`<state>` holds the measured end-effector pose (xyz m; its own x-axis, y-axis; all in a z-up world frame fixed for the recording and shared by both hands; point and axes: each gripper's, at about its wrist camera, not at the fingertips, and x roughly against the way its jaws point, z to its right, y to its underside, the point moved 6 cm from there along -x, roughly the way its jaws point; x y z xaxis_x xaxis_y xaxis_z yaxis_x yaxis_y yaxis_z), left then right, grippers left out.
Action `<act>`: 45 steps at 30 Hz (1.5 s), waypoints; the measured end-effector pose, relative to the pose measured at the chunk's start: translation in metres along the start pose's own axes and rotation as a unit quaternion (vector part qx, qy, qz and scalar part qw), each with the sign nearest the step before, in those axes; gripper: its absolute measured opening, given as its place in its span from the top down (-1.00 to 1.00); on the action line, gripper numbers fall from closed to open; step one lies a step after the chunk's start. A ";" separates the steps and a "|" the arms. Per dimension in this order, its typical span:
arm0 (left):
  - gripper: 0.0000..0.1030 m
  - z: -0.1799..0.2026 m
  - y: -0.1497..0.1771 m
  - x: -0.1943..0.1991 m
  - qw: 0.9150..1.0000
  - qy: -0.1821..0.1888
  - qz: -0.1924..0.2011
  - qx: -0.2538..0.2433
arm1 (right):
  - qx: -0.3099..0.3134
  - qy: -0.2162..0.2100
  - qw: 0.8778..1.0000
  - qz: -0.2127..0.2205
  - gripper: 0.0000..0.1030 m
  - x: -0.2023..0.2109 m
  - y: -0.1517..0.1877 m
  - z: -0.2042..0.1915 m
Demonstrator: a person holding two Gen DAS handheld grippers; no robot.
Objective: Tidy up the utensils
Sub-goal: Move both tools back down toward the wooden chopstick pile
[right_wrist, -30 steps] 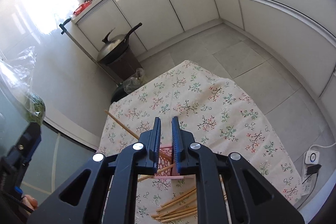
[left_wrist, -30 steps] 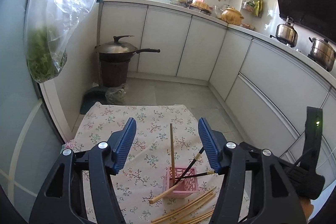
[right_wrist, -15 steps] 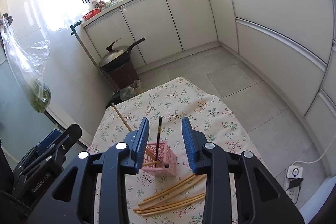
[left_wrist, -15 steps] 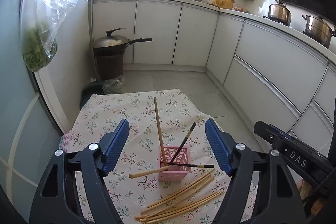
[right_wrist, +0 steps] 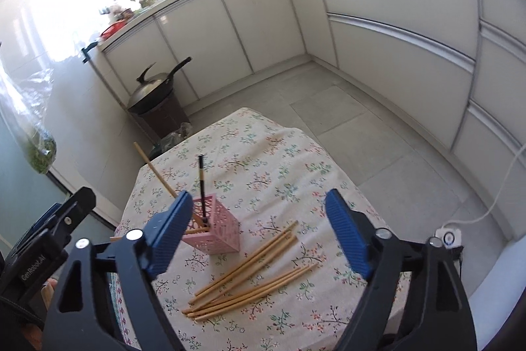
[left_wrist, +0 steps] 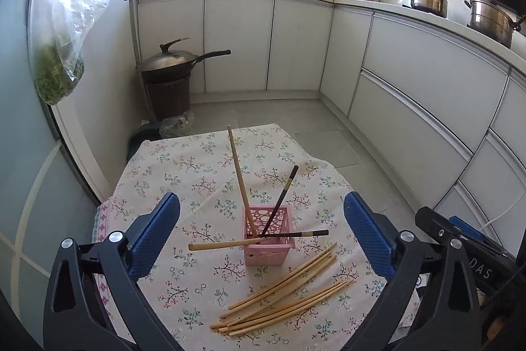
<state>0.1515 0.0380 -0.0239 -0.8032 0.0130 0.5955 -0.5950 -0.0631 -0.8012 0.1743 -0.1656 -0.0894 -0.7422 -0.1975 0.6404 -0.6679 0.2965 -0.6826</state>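
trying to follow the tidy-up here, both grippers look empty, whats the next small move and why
Probably lower the right gripper onto the loose bamboo chopsticks beside the pink basket and pinch one: its jaws, just opened, hold nothing, and that pile still lies on the tablecloth.

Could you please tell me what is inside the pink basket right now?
The pink basket holds four chopsticks: two wooden ones and two black ones, all leaning out over the rim. Their lower ends and the basket's bottom are hidden by its walls.
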 end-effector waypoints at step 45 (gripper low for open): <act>-0.85 0.182 0.184 -0.144 0.857 0.265 -0.366 -0.248 | -0.242 0.001 0.957 -0.163 -0.85 0.026 0.140 0.167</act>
<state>0.1627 -0.1567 -0.2467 -0.0316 0.3280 0.9442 -0.7769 0.5862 -0.2296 0.0524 -0.2851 -0.2269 -0.4990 -0.3508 0.7924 -0.7593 0.6177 -0.2048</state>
